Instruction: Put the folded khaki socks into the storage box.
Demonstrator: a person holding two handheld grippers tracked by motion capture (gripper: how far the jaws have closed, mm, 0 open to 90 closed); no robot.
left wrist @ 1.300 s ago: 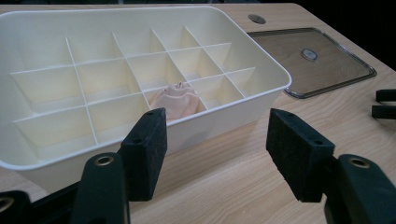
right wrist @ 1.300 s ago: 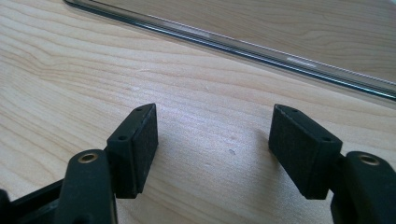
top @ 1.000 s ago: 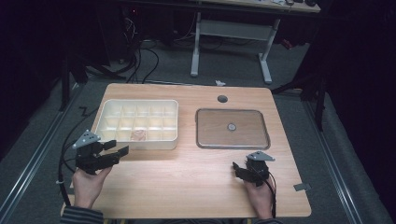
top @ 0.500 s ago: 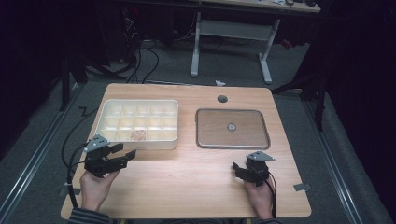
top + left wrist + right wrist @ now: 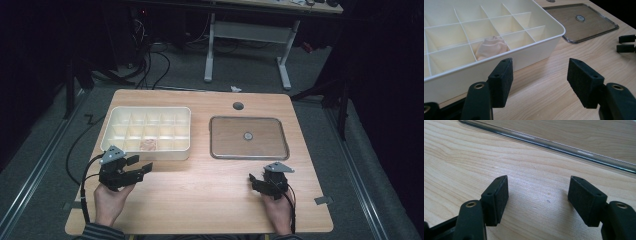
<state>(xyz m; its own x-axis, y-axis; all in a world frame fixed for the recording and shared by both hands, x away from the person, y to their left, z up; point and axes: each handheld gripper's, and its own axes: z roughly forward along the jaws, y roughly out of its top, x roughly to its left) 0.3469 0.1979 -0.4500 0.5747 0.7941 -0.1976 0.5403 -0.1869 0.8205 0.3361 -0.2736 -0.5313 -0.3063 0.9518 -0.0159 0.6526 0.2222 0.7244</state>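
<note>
Here, the cream compartment box (image 5: 131,145) sat at centre left of the high view, a crumpled pinkish cloth (image 5: 491,47) bunched in one front-row cell. The left gripper (image 5: 139,166) gaped empty just beside its near wall. At lower right, the right gripper (image 5: 256,180) also gaped, empty, near the clear lid (image 5: 248,138).

Spread fingers (image 5: 501,80) face divided box (image 5: 544,47) holding pale cloth (image 5: 491,47).

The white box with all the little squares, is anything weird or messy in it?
Nothing is spilled or broken. The white box sits straight on the table. One near-row compartment holds a crumpled pinkish cloth; the others look empty.
</note>
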